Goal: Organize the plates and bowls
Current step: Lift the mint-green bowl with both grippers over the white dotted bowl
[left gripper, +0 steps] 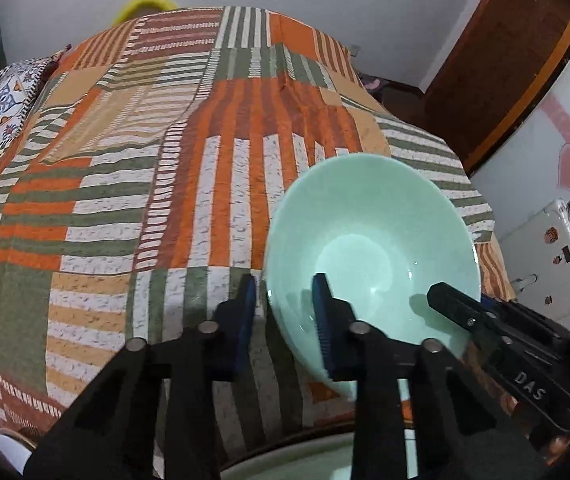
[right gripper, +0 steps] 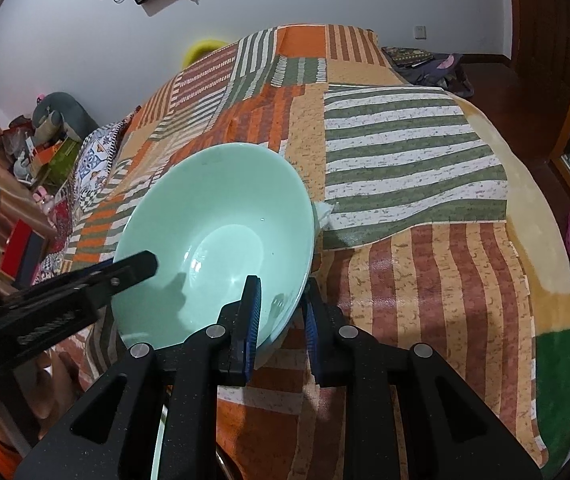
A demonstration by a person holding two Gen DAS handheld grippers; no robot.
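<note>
A bed under a striped patchwork quilt point(left gripper: 133, 184) spreads out ahead of and beneath both claws. Above it a mint green bowl point(right gripper: 213, 240) is held tilted between the two. The right gripper point(right gripper: 281, 312) is clamped on the bowl's near rim, one finger inside, one outside. The left gripper point(left gripper: 285, 312) straddles the opposite rim with its jaws narrowed around the wall, seemingly gripping it

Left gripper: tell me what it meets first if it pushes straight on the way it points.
The left gripper is already shut on the rim of the mint-green bowl; pushed on, the rim would probably seat deeper between its fingers, with the striped patchwork quilt beyond.
</note>
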